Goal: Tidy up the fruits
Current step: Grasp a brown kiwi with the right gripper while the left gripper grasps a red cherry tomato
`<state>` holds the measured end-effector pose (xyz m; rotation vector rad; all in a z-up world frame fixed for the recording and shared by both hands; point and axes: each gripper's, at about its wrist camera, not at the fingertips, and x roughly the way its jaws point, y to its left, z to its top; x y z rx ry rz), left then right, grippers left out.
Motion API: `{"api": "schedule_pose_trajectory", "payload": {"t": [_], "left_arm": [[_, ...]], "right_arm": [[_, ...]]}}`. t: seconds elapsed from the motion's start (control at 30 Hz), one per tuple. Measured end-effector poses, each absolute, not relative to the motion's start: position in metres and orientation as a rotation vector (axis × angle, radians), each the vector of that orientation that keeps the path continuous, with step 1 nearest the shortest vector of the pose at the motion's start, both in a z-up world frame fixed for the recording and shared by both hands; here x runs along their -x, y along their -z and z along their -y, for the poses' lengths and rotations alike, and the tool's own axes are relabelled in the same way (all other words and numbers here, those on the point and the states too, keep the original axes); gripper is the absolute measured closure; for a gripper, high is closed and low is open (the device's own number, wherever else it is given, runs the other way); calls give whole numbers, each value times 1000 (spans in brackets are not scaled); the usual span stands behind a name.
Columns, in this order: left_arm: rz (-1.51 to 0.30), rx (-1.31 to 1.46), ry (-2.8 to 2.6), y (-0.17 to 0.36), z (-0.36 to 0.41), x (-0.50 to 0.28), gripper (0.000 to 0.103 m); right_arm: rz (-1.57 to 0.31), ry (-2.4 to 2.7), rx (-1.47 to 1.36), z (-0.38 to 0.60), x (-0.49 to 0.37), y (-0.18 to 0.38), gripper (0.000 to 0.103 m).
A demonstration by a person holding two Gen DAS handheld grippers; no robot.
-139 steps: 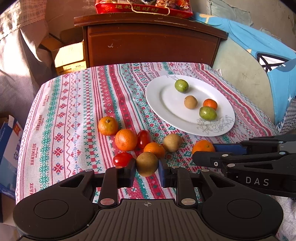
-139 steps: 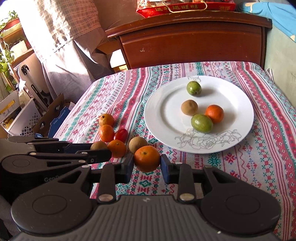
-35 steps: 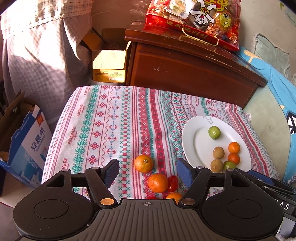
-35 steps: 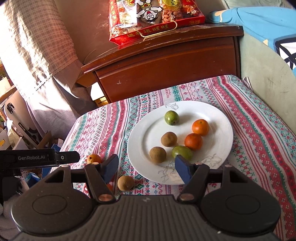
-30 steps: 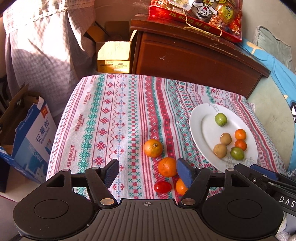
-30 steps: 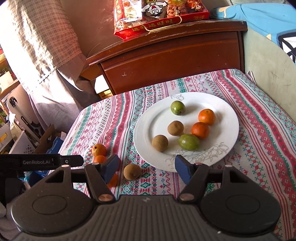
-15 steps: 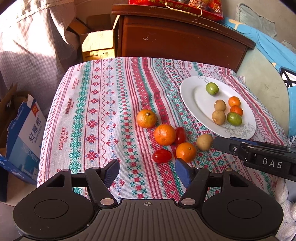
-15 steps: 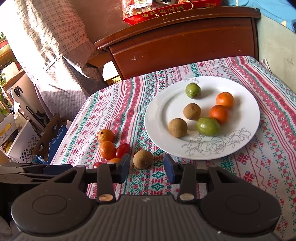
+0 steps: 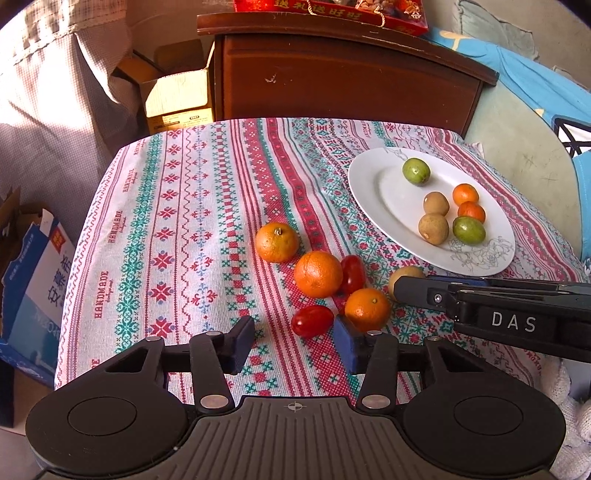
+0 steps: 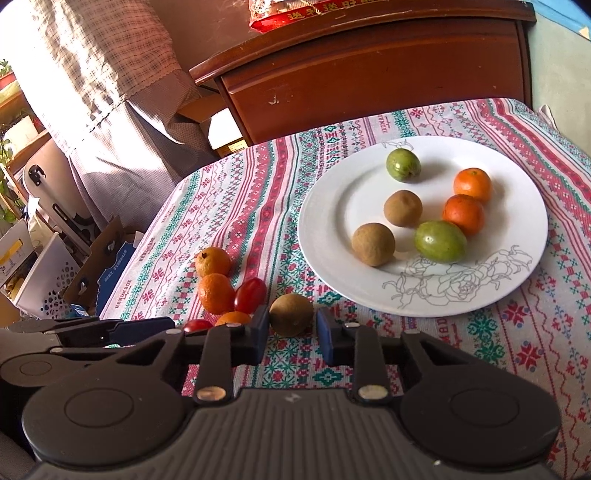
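A small table wears a woven tablecloth (image 9: 177,206) striped in red, teal and white, with "HANDMADE" stitched along its bands, and strong sunlight falls across it; behind stands a dark wooden cabinet (image 9: 343,74) with a red snack bag (image 9: 332,9) on top, a cardboard box (image 9: 177,99) beside it, and a checked curtain (image 10: 103,74) hanging to the left; a blue carton (image 9: 33,280) leans by the table's edge.

The white plate (image 10: 524,192), with its drawn roses, holds six fruits: two green, two brown, two orange; loose on the cloth lie three oranges and two red tomatoes in a cluster, with a brown fruit (image 10: 291,314) just beside them, near the plate's rim.

The right gripper (image 10: 290,334) has just been closing; its jaws are narrow on either side of that brown fruit, not visibly pressing it. The left gripper (image 9: 293,345) has also been closing and stands partly spread, the nearer tomato (image 9: 312,321) just ahead of its gap, an orange (image 9: 366,309) just beyond its right fingertip.
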<state>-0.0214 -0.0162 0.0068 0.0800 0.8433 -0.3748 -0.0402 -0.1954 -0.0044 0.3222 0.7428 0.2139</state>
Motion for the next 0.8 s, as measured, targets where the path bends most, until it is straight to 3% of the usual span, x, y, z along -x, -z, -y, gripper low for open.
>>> {"api": "schedule_pose_trajectory", "payload": {"t": [0.27,0.37,0.47,0.8], "left_arm": [[-812,-113,400,-5,25,24,66],[-801,-127,403,-4,27,26,69],[-793,-138,413,-2,29,28,78],[-793,-115,409,-3,28,29,81]], "right_arm": [[-740,-214,-321,197,40,4,78],[-741,-213,-327,197,40,5,73],[-742,-216,-327,196,40,5,73],[-748,-226,-326,196,39,5,79]]}}
